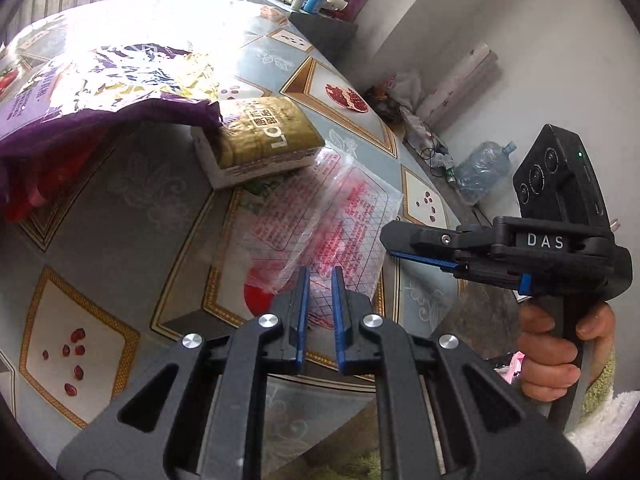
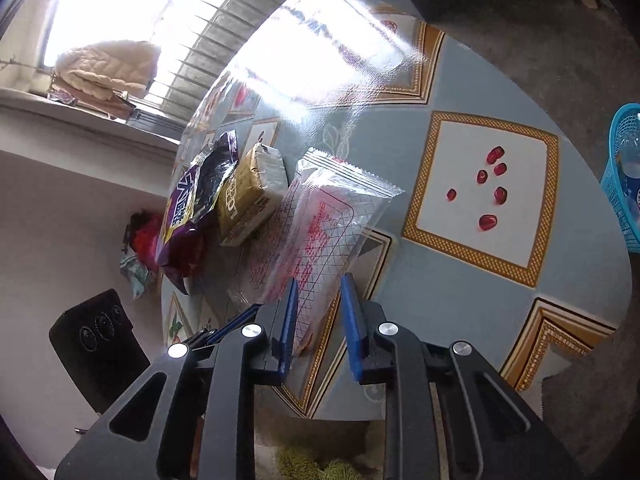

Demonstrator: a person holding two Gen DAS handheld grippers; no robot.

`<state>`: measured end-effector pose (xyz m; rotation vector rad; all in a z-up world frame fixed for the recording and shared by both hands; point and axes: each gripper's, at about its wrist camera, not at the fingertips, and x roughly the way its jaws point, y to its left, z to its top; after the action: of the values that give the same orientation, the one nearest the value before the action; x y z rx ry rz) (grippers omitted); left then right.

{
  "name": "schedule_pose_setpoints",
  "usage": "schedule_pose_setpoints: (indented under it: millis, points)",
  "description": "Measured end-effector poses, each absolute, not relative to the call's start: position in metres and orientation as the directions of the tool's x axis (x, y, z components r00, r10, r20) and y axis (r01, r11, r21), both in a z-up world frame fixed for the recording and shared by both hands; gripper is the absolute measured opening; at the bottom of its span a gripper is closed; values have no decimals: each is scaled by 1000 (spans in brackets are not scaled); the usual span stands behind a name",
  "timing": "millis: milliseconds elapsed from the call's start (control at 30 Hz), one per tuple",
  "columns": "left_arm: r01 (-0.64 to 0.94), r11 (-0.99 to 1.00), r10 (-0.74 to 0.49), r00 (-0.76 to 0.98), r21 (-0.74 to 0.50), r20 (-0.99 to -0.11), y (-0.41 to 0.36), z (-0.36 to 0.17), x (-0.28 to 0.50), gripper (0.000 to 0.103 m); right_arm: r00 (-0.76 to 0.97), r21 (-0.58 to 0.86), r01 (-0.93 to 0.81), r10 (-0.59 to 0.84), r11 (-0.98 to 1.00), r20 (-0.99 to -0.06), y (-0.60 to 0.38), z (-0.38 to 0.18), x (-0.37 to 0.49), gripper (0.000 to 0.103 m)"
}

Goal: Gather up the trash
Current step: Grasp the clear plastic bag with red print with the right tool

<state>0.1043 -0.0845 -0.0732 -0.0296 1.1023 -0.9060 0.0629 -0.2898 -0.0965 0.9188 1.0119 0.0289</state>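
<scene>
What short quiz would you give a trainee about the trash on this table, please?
1. True or false: the gold pack lies on top of the purple bag.
2. Which piece is nearest the left tool? A. purple bag B. gold pack C. clear printed bag
3. What colour is the basket at the right edge of the right wrist view?

Key
1. False: a corner of the purple bag overlaps the gold pack.
2. C: its near edge reaches between the fingers.
3. Blue.
</scene>
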Motion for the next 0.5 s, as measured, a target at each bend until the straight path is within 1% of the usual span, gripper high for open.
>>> schedule_pose_setpoints:
  millis: [100,167,267,500]
  points:
    - [625,648,-640,137,-435,-756,-93,-73,103,9,578,666,378,399,643,-712,-290,-96,65,20]
    - [629,643,-642,131,-438,-755,-97,-73,101,8,580,654,383,381,652,-720,-289,-97,64,13]
    - [624,618,-659,79,-478,-748,-103,-78,98,3,587,664,383,386,642,-712,-290,-100,63,8]
    - [663,582,-670,64,-471,-739,-121,-78,88,3,603,662,368,374,653,-704,-293,-100,59,5]
